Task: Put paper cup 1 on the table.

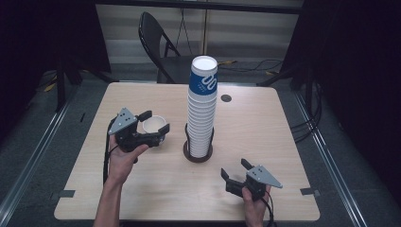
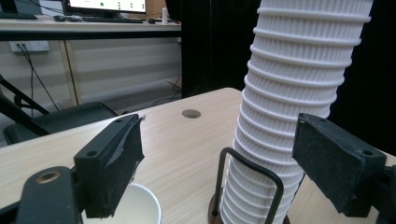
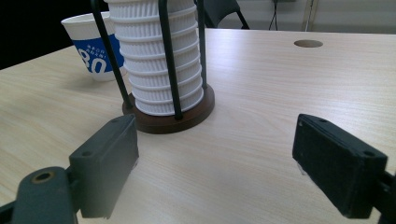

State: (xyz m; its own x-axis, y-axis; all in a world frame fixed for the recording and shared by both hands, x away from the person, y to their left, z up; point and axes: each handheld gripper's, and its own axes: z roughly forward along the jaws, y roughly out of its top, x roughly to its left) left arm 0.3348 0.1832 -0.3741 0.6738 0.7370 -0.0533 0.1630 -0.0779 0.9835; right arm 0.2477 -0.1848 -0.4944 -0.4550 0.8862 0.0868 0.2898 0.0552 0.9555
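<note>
A tall stack of ribbed white paper cups (image 1: 202, 109), topped by a blue-banded one, stands in a black wire holder on a round brown base (image 1: 197, 153) at the table's middle. Left of it sits a single paper cup (image 1: 155, 126), upright and empty. My left gripper (image 1: 154, 122) is open, with one jaw on each side of that cup at rim height; in the left gripper view the cup's rim (image 2: 140, 207) lies low beside the left jaw, the stack (image 2: 294, 93) ahead. My right gripper (image 1: 235, 169) stands open near the front right, empty, pointing at the holder's base (image 3: 168, 119).
The light wooden table (image 1: 265, 123) has a round cable hole (image 1: 226, 98) behind the stack and tape marks at its front corners (image 1: 64, 194). A dark folding chair (image 1: 158, 45) stands beyond the far edge. Dark curtains flank the table.
</note>
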